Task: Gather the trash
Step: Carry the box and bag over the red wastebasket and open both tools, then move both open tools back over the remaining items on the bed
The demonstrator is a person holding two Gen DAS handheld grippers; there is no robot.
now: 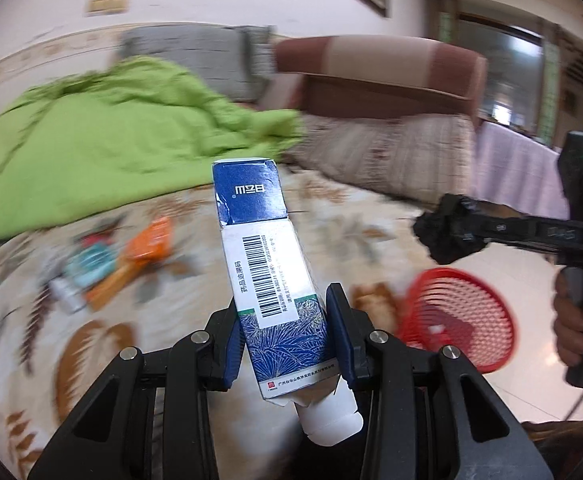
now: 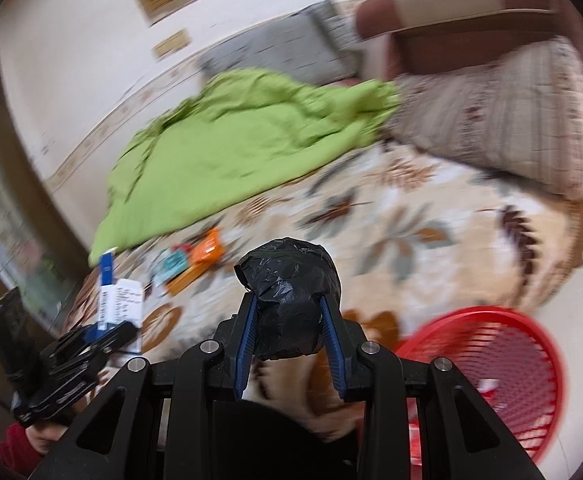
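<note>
Two grippers are each loaded. We see the left gripper pinching a blue-and-white medicine box by its lower half, the box standing tilted up between the blue pads, its bottom flap torn open and a white insert poking out underneath. Our right gripper is clamped on a crumpled black plastic bag, which bulges above the fingertips. Both are held in the air over a bed with a floral sheet.

Further out on that sheet lies a small blurred cluster of remaining trash: orange, teal and white packets lying close together, too smeared to name. Beyond them a green blanket is heaped up, with a grey pillow behind it and a brown-striped folded quilt to its right.

Beside the bed, low on the right, stands a red mesh basket, with something white and red inside it.
</note>
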